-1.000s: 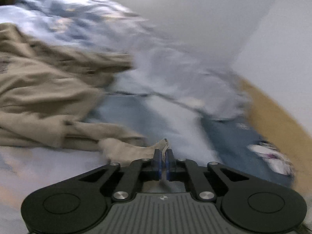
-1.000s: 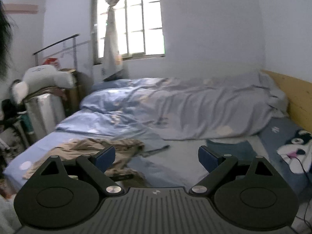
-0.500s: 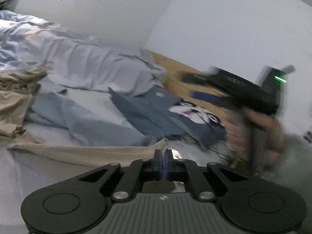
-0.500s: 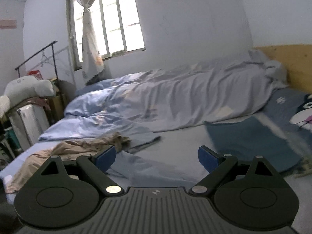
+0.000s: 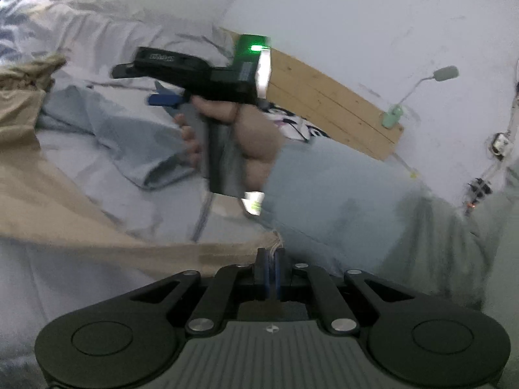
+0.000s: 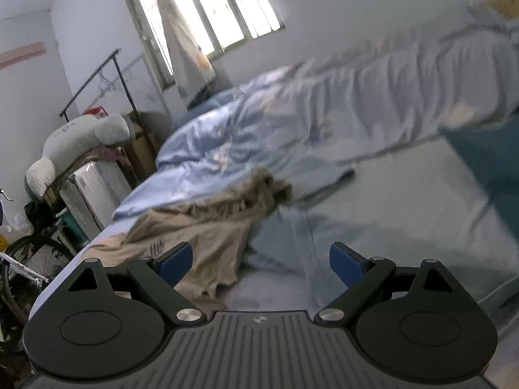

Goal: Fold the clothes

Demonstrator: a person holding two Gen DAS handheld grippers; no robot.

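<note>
Left tongs (image 5: pixel 270 267) pinch a tan garment's corner; right tongs (image 6: pixel 258 261) gape wide, empty.
The tan garment (image 6: pixel 207 230) sprawls rumpled across the bed (image 6: pixel 405 227), left of centre, a light-blue garment (image 5: pixel 129 133) loose beside it; no fold shows.

Bedroom in a lived-in home.
Bed (image 6: pixel 405 227) with pale blue sheet fills most of the view; rumpled grey-blue duvet (image 6: pixel 324 107) heaped along the far side, wooden headboard (image 5: pixel 324 97) against a plain white wall. Barred window (image 6: pixel 207 9) with a tied-back curtain (image 6: pixel 181 42) lets in daylight. Beside the bed: clothes rail (image 6: pixel 94 77), large plush toy (image 6: pixel 81 133) on stacked boxes, what looks like a bicycle wheel (image 6: pixel 29 256) in the corner, blurred. Tan garment (image 6: pixel 207 227) lies loose on the sheet.
</note>
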